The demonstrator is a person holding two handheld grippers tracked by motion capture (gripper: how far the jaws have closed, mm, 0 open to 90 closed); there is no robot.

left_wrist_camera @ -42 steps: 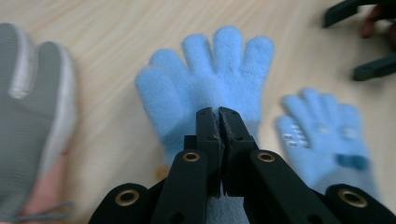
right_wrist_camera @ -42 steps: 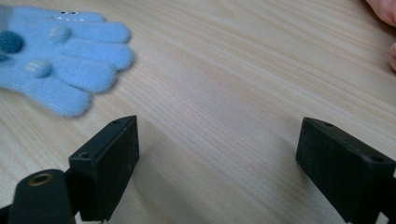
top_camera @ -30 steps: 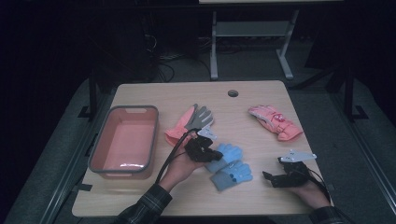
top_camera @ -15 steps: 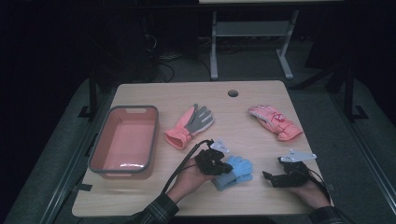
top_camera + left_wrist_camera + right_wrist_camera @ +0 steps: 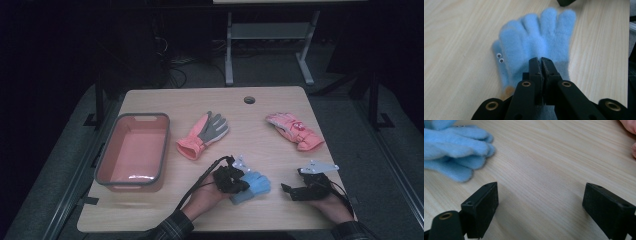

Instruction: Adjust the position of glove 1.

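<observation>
The left claw (image 5: 541, 62) is clenched on the blue glove (image 5: 536, 47); the thin pinch may slip when lifted. The right claw (image 5: 540, 205) is released.

Bare wood lay open between the blue glove (image 5: 254, 185) and the right gripper (image 5: 287, 190), and across the table's (image 5: 260, 220) near edge, while the pink tub (image 5: 132, 150) blocked the left side, the grey-palmed glove (image 5: 205, 134) the middle, the pink glove (image 5: 292, 130) the far right.
</observation>
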